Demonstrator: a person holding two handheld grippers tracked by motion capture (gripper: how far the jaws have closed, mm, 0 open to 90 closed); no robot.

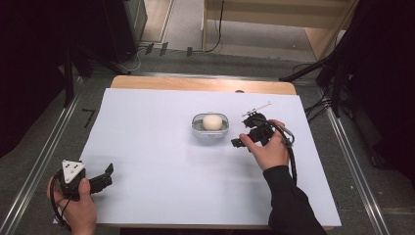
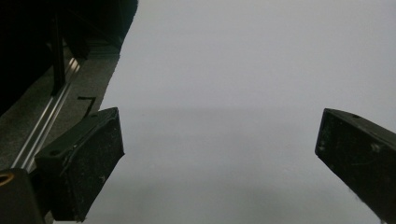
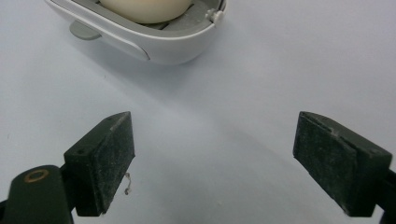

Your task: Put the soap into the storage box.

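White-covered table (image 1: pixel 161 161): small oval grey plastic dish (image 1: pixel 210 128) sits at centre, holding a cream rounded soap bar (image 1: pixel 212 122). Right gripper (image 3: pixel 212 154) just beside the dish, jaws wide, empty. Left gripper (image 1: pixel 105 175) at the near left corner, jaws wide, empty.

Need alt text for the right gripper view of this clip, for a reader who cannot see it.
The right gripper has its two black jaws open with nothing between them, just short of a pale grey soap dish that holds a cream bar of soap. Everything rests on a plain white table cover.
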